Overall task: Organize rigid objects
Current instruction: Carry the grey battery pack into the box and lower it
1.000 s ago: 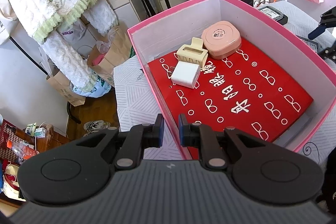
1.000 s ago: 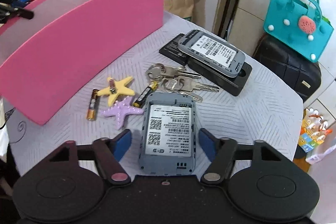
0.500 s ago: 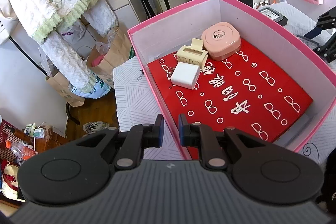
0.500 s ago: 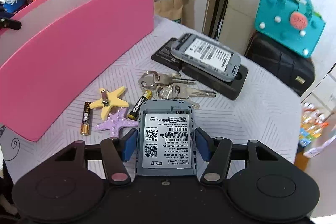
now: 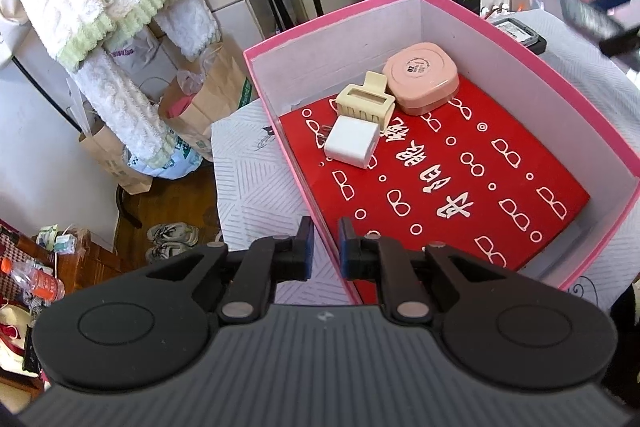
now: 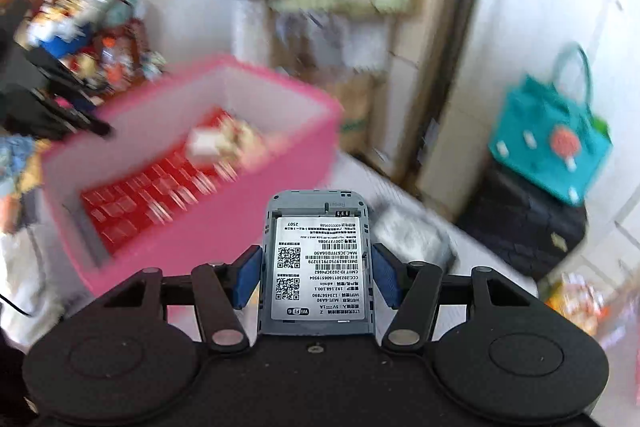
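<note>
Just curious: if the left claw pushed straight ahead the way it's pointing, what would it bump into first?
Most likely the near wall of the pink box: the shut left claw straddles its rim. Depth is hard to judge.

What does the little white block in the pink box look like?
Look in the pink box with the red floor. Near its far corner sit three things; the white charger cube lies nearest, touching the cream hair clip. It alone is plain white and boxy.

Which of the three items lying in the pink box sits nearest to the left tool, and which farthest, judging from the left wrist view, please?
1. The white square charger block, nearest the left tool, towards the box's left wall.
2. The cream plastic hair claw clip, just behind the charger.
3. The rounded pink plastic case, farthest, by the back wall of the pink cardboard box.
</note>
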Motion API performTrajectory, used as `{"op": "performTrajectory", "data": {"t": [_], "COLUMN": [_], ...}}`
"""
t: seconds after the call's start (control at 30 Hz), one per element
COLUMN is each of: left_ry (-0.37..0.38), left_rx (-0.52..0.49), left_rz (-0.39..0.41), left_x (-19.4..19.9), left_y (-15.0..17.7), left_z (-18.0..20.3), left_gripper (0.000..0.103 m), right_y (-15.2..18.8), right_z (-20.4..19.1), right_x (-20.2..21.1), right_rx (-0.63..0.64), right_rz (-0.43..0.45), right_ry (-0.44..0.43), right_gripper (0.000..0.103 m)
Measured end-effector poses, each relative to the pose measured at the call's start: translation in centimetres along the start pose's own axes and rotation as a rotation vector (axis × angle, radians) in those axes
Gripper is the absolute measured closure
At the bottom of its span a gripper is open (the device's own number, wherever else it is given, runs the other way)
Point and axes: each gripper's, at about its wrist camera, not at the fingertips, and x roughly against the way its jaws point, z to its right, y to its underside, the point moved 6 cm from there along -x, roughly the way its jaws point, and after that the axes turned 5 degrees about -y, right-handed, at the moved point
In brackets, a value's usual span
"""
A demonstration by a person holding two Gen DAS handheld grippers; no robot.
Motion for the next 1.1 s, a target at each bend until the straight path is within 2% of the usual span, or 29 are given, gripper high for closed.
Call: {"op": "performTrajectory", "data": {"t": [0.1,0.23,0.37,0.53,0.67,0.83,0.97,1.03,1.1], "left_ry": [0.009,0.001,0.002,0.010,0.015,0.021,0.018,0.019,0.023], "left_rx": [0.027,0.069,0.107,0.139,0.140,0.138,0.139,0.142,0.146], "left_rz": [-0.015,-0.014,-0.012,-0.013,-0.013,-0.008,-0.002,0.001,0.000], "left_x": [-0.1,-0.2,-0.1,-0.2,-0.3,-0.3,-0.3,-0.2,-0.2], "left_y": [-0.2,-0.1,-0.1,-0.3,-0.4,-0.3,-0.3,-0.2,-0.2], "left_z": [-0.4,-0.6,-0.8,-1.1,-1.1,-1.1,-1.1,-1.1,-1.2], "left_gripper": [0.093,0.094,0.094,0.095,0.095,0.095,0.095,0.095,0.094], "right_y": [-3.4,-6.7,-8.3,-7.6,-7.2,-6.9,-7.3,-7.7,-8.0], "right_z": [-2.4,-5.5,-8.7,-11.9,-13.2,-13.5,-13.2,-13.0,-12.6], "right_x": [0.3,-1.6,-6.1,-13.3,-17.3,-20.5,-22.1,-22.2,-21.6], "right_rx": [0.091,0.246,0.365,0.495,0.547,0.570,0.564,0.572,0.544], "right_rz": [0.024,-0.013,-0.111,-0.302,-0.420,-0.486,-0.481,-0.451,-0.422], "right_ry": [-0.101,-0.210,-0.309,-0.393,-0.427,-0.435,-0.398,-0.349,-0.346], "right_gripper": [0.039,0.039,0.039,0.039,0.039,0.039,0.039,0.039,0.039]}}
